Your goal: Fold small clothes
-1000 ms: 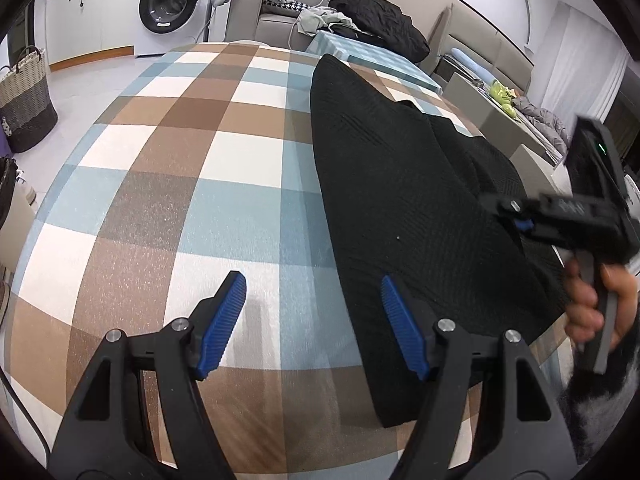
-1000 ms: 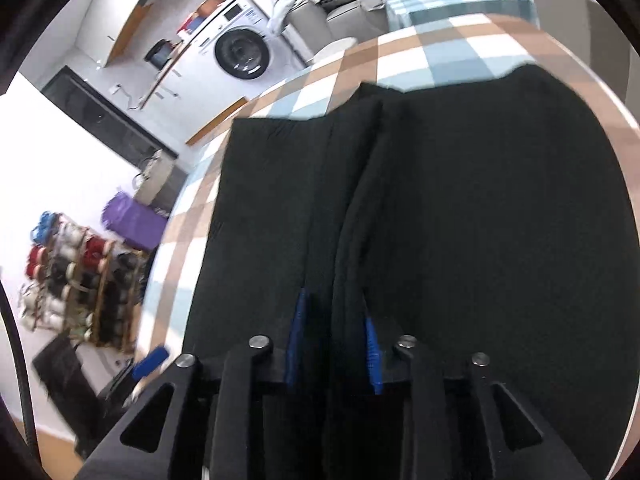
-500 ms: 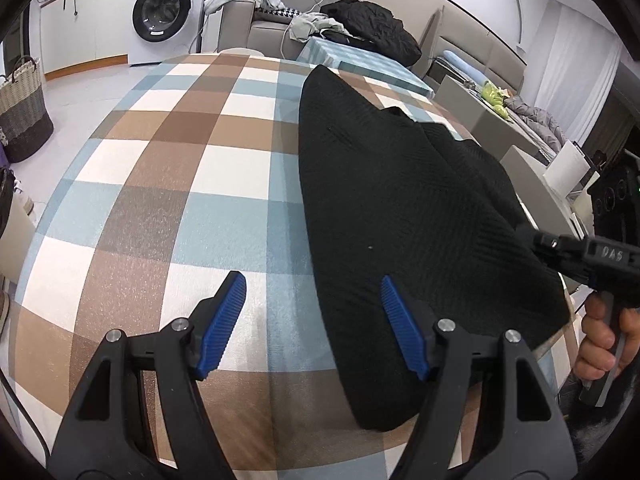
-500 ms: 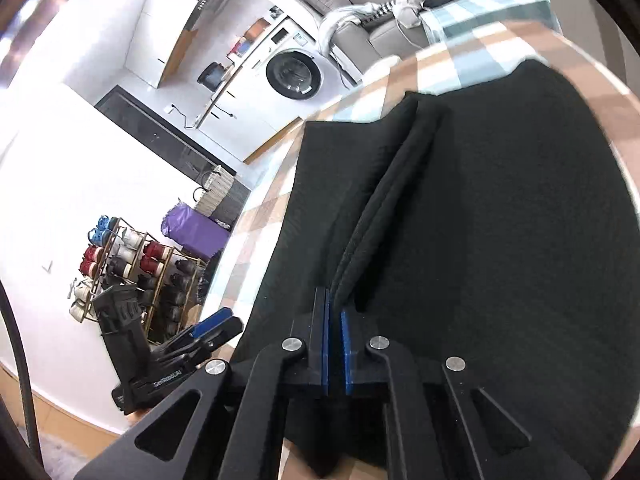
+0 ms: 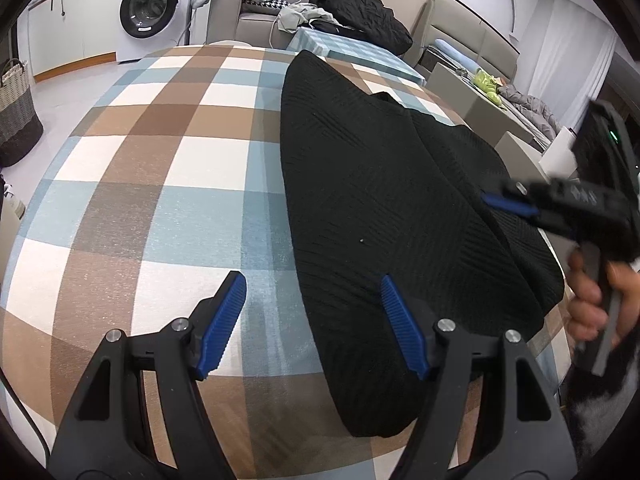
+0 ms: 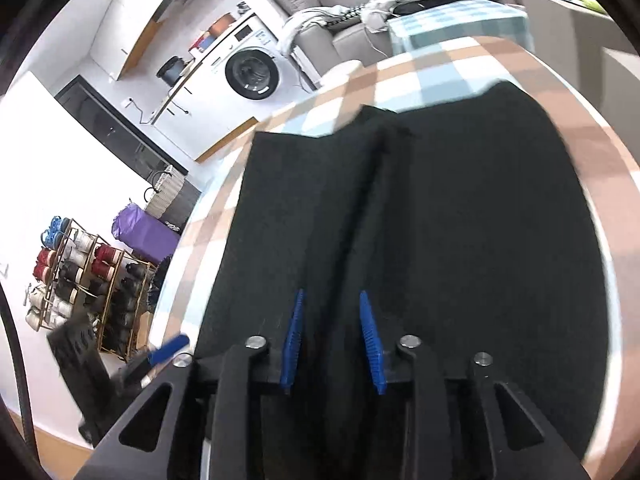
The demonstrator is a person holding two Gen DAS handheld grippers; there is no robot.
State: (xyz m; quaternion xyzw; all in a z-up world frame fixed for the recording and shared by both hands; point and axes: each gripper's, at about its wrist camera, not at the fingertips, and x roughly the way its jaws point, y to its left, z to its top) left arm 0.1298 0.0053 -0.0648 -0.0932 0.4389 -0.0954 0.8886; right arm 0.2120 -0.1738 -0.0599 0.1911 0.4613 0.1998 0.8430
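Black garment [image 5: 384, 200] flat on checked tabletop [image 5: 160, 184]; left gripper [image 5: 312, 320] fingers wide apart, empty; right gripper [image 6: 332, 336] fingers parted astride garment ridge.

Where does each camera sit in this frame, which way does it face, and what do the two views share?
Left wrist: on the left gripper, jaws open over the plaid tablecloth, facing the washing machine; the right hand shows.
Right wrist: on the right gripper, low over the black knit garment, jaws apart astride a raised fold, facing the shoe rack.
Shared: garment, tablecloth, washing machine, and each other's gripper.
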